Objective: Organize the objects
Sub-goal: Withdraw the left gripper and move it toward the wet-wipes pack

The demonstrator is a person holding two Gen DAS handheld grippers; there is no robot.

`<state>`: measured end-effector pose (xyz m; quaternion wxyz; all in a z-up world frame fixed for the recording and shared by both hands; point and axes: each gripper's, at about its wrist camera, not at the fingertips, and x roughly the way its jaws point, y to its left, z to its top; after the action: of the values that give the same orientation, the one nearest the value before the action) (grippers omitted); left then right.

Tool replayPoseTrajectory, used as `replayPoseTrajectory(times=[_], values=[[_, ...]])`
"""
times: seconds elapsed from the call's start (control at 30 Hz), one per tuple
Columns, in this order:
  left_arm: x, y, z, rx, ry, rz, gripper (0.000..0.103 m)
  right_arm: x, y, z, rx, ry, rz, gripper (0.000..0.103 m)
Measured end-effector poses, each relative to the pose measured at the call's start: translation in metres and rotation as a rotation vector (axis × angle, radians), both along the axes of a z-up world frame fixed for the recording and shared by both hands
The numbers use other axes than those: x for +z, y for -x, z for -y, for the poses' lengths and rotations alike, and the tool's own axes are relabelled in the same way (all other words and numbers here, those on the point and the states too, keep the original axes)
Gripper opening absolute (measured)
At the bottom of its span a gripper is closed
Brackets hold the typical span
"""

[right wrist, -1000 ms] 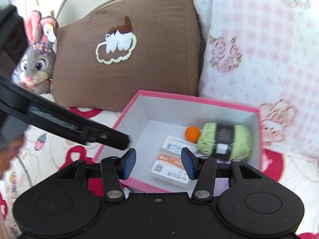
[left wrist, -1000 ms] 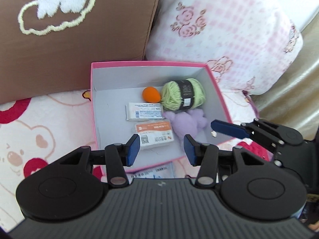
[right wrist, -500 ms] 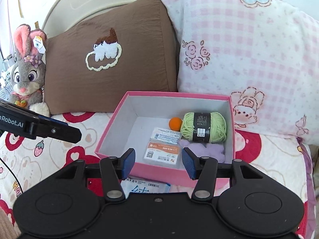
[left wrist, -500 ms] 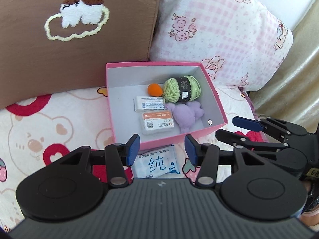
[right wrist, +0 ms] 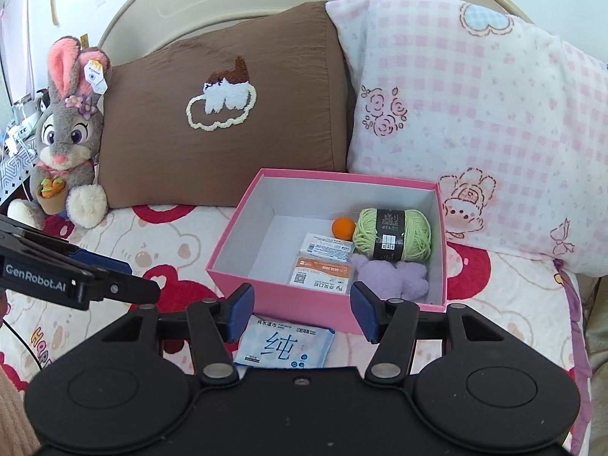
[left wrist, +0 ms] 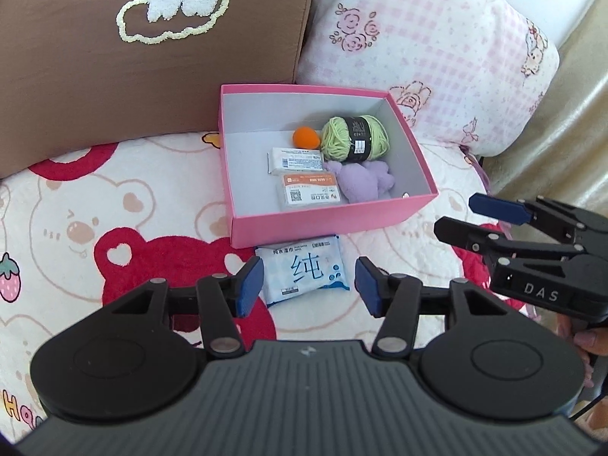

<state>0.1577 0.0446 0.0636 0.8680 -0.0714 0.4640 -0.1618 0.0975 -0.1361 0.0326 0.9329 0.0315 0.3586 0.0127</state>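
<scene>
Pillows (right wrist: 228, 114) and plush rabbit (right wrist: 68, 133) crowd behind pink box (right wrist: 243, 258)

Box (right wrist: 243, 277) left half free; pillows (right wrist: 266, 114) crowd, perhaps touch, far wall.

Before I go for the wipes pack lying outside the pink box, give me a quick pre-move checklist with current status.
1. Wipes pack lies flat on the bedspread, unobstructed: ok.
2. Left gripper empty, jaws opening: ok.
3. Right gripper empty, jaws opening: ok.
4. Pack clear of the box front wall: cannot tell, it sits tight against it.
5. Free space in the box, left side: ok.
</scene>
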Motion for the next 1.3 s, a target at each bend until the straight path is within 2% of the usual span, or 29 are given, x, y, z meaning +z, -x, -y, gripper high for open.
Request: replayPoseTrajectory(times=[0.17,0.67,0.9,0.97,1.03,1.1,1.17,1.3], values=[[-0.005,0.010,0.000,-0.009,-0.009,0.000,0.056,0.000,0.010,-0.009,0.011,0.000,-0.015,0.064],[-0.060,0.008,0.000,-0.008,0.000,-0.115,0.058,-0.028,0.016,-0.021,0.045,0.008,-0.083,0.072],[-0.087,0.003,0.002,-0.002,0.014,-0.175,0.059,-0.049,0.010,-0.026,0.078,0.030,-0.106,0.082],[-0.091,0.003,0.000,-0.012,0.027,-0.145,0.059,-0.053,0.010,-0.029,0.102,0.041,-0.086,0.084],[-0.094,0.004,0.000,-0.019,0.021,-0.093,0.066,-0.057,0.011,-0.031,0.096,0.065,-0.051,0.085],[-0.098,0.003,-0.001,-0.026,0.024,-0.066,0.066,-0.061,0.010,-0.029,0.096,0.070,-0.026,0.086],[-0.103,-0.001,-0.003,-0.014,0.032,-0.056,0.066,-0.068,0.007,-0.027,0.091,0.071,-0.018,0.092],[-0.114,-0.009,-0.008,0.028,0.062,-0.018,0.068,-0.086,0.000,-0.022,0.100,0.078,0.000,0.093]])
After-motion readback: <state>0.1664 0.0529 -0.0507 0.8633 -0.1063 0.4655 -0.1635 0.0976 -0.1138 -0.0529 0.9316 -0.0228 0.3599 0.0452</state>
